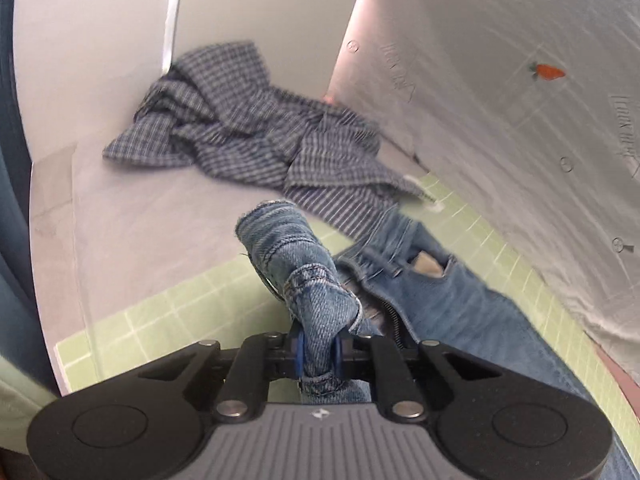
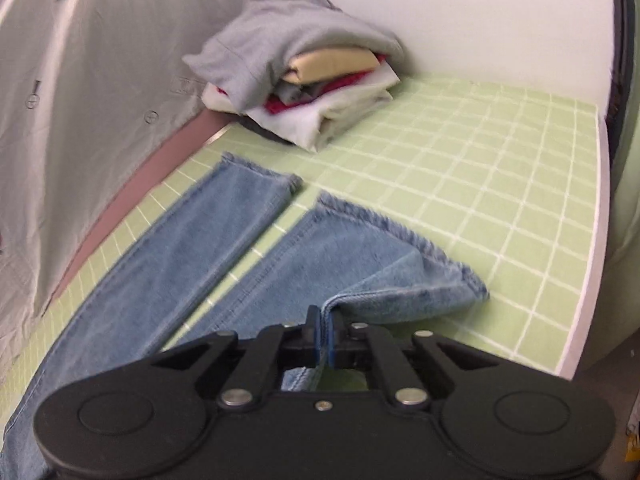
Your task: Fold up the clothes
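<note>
Left claw (image 1: pixel 319 354) pinching jeans (image 1: pixel 440 300) waistband (right claw (image 2: pixel 325 338), hem).

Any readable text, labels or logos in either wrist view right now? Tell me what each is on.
Grey printed sheet: faint lettering beside carrot pictures and round marks, too blurred to read.
Left gripper body: small white emblem, no letters.
Jeans, folded clothes pile, checked shirt: no text visible.

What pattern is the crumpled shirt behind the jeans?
Small blue-and-white check on the shirt, clearest in the left wrist view.
</note>
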